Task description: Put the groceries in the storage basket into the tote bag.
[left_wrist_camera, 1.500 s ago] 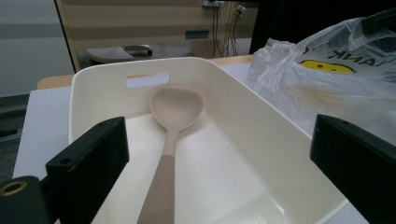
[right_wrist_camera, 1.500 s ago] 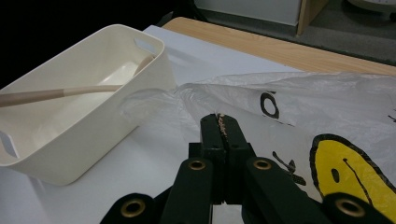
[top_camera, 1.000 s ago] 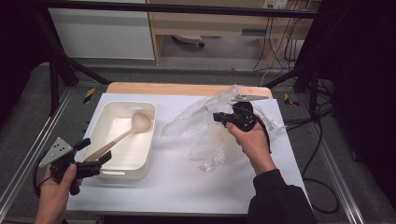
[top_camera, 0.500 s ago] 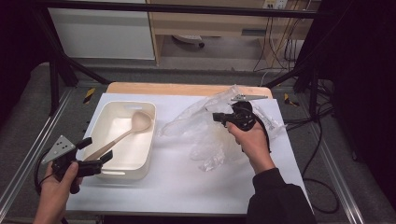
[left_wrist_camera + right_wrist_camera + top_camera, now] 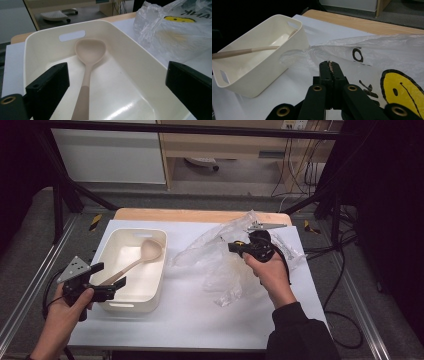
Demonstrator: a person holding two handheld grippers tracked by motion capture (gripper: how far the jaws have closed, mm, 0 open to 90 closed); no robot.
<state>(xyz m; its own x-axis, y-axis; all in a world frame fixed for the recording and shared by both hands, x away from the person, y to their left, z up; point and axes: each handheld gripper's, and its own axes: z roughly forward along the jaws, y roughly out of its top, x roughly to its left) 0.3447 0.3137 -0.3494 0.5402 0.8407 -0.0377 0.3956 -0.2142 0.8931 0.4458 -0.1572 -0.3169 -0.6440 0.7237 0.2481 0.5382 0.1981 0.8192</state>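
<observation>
While you are looking down from the high view: your two hands are coming in from the bottom edge onto a white table sheet [image 5: 190, 320].
Left gripper, high view: your left gripper [image 5: 111, 279] is sitting at the near left corner of a cream plastic bin [image 5: 125, 302], its jaws standing wide apart on either side of the handle end of a wooden spoon [image 5: 135, 262] without touching it.
Spoon, high view: it is lying slantwise inside the bin, bowl toward the far end, handle rising over the near rim.
Right gripper, high view: your right gripper [image 5: 231, 247] is pointing left, over a crumpled clear plastic bag [image 5: 220, 270] that is lying on the sheet just right of the bin.
Left gripper view, jaws: the two black jaws are standing far apart and gripping nothing.
Left gripper view, spoon: the spoon [image 5: 88, 65] is running up the middle between the jaws, bowl near the bin's far wall [image 5: 72, 31].
Left gripper view, bag: the bag [image 5: 175, 32] is lying to the right, beyond the bin's wall.
Right gripper view, jaws: your right gripper [image 5: 331, 65] is showing its jaws pressed together; you cannot tell whether bag film is pinched between them.
Right gripper view, bag: the bag [image 5: 372, 50], printed with a yellow smiley face, is spreading around and behind the jaw tips.
Right gripper view, bin: the bin [image 5: 259, 75] is standing to the left with the spoon [image 5: 242, 52] handle sticking out over its rim.
</observation>
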